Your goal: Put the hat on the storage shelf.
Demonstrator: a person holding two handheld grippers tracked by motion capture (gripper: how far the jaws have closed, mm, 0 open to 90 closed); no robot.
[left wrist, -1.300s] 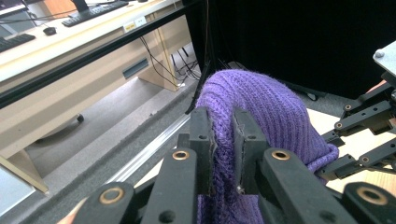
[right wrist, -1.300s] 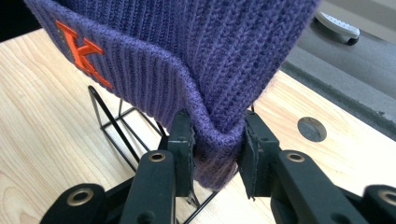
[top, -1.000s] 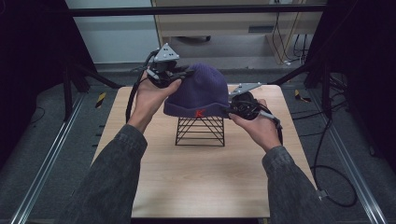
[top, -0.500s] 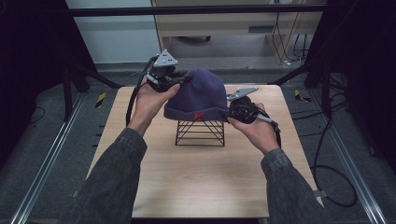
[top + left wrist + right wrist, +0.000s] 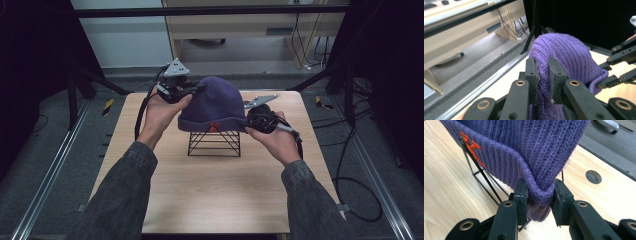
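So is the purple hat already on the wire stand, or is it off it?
On it. The purple hat sits over the black wire stand, whose top it covers; both grippers' jaws pinch its knit at the sides.

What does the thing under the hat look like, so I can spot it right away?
On the light wooden table, look at the middle, between the person's two hands. There stands a black wire stand, an open frame of thin slanted rods, with the purple knit hat draped over its top. It is the sole bare wire frame there; the hat above is soft, ribbed and bears an orange mark.

purple knit beanie (image 5: 212, 102) | orange emblem (on cuff) | draped over wire stand (image 5: 214, 143)
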